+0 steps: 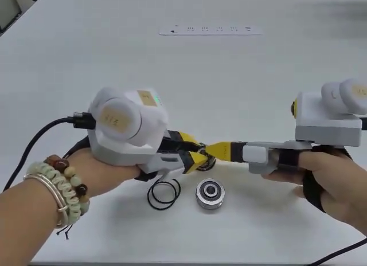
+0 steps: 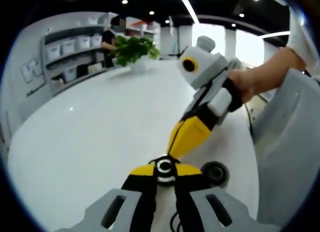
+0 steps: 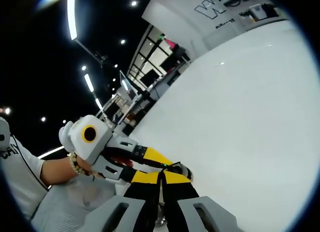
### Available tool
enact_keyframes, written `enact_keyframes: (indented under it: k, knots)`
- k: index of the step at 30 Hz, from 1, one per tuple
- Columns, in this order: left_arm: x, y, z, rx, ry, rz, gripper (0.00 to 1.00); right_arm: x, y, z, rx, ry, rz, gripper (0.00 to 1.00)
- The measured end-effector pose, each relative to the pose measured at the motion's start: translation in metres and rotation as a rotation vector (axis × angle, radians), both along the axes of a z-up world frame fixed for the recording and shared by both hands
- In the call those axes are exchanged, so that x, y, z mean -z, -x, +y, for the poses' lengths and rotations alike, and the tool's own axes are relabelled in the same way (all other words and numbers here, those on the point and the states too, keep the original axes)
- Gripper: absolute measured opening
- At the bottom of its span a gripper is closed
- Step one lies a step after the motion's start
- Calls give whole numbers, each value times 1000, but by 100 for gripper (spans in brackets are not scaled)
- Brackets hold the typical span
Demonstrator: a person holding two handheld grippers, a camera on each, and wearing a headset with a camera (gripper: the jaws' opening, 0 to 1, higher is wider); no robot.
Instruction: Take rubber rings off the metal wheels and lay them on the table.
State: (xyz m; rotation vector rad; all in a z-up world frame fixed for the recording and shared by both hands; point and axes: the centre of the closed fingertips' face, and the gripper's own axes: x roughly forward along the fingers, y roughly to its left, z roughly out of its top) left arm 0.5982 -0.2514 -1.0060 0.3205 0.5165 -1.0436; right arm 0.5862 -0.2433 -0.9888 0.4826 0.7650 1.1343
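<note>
Surface: a plain white tabletop point(image 1: 241, 94) with a white power strip point(image 1: 210, 30) lying at its far edge. Room: grey shelving with storage bins point(image 2: 70, 52), a green potted plant point(image 2: 132, 49), and recessed ceiling lights point(image 2: 187, 7).

A small silver metal wheel with a dark rim point(image 2: 165, 167) is held above the tabletop, clamped between the jaws of the left tool point(image 1: 195, 157). The right tool point(image 1: 213, 151) has its jaws pressed together, tips at that wheel's rim; whether they pinch anything cannot be told.

Two thin black rubber rings point(image 1: 164, 193) lie overlapping on the tabletop, just beside a second silver metal wheel point(image 1: 210, 194) lying flat.
</note>
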Motion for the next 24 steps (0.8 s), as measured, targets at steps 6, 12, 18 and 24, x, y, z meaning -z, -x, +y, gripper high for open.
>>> enact_keyframes:
  k: [6,12,18,24]
  knots:
    - [0,-1,1,-5,1,3,14,3,-6,-1,24,-3,15,0]
    - [0,-1,2,-3,5,21,14,9,-10,-5,47,20,23,0]
    - [-19,0,3,25,56,11,13,11,-11,-6,56,39,17,0]
    - [-41,2,8,47,69,-24,26,6,-14,-11,88,11,32,0]
